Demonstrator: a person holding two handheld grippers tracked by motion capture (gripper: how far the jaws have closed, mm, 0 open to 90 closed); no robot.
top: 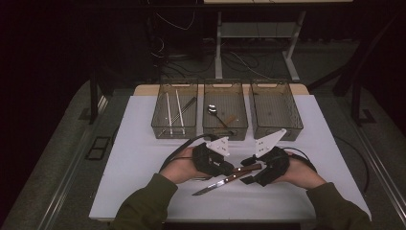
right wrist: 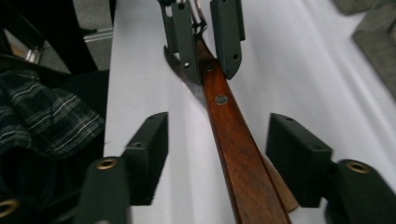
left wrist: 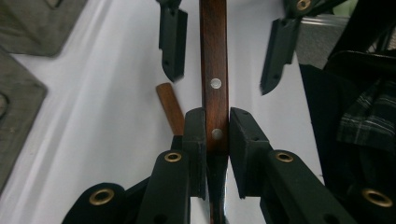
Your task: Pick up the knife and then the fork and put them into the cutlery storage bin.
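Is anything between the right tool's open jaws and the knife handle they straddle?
Nothing visible. The right tool straddles the knife handle with bare gaps on both sides; the left tool clamps it farther along.

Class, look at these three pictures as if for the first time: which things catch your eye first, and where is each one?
First comes the wooden-handled knife, lifted over the near middle of the white table. The left gripper is clamped on its handle, while the right gripper stands open around the handle's other end. Behind them, three clear bins sit in a row at the table's far edge.
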